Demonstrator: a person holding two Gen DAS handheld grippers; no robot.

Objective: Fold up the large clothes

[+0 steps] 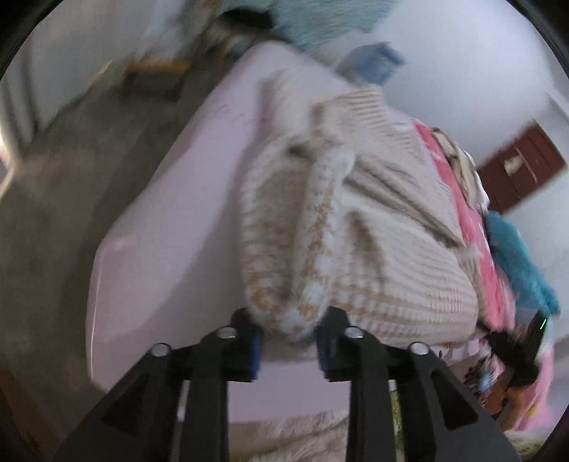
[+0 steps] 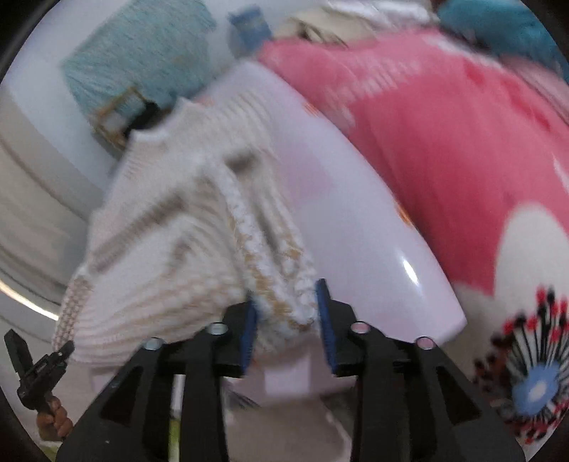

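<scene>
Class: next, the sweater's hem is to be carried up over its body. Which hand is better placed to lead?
Left, narrowly. The left gripper has the sweater hem filling its jaws, with the body straight ahead. The right gripper also straddles the hem, but bare sheet lies ahead.

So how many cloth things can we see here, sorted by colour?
Cream: 1, the sweater
Pink: 1, the blanket
Teal: 2, a pale fluffy piece and a darker fluffy piece
Blue: 1, a small piece, blurred
Total: 5, not counting the sheet; the pile farther back is too blurred to sort.
</scene>
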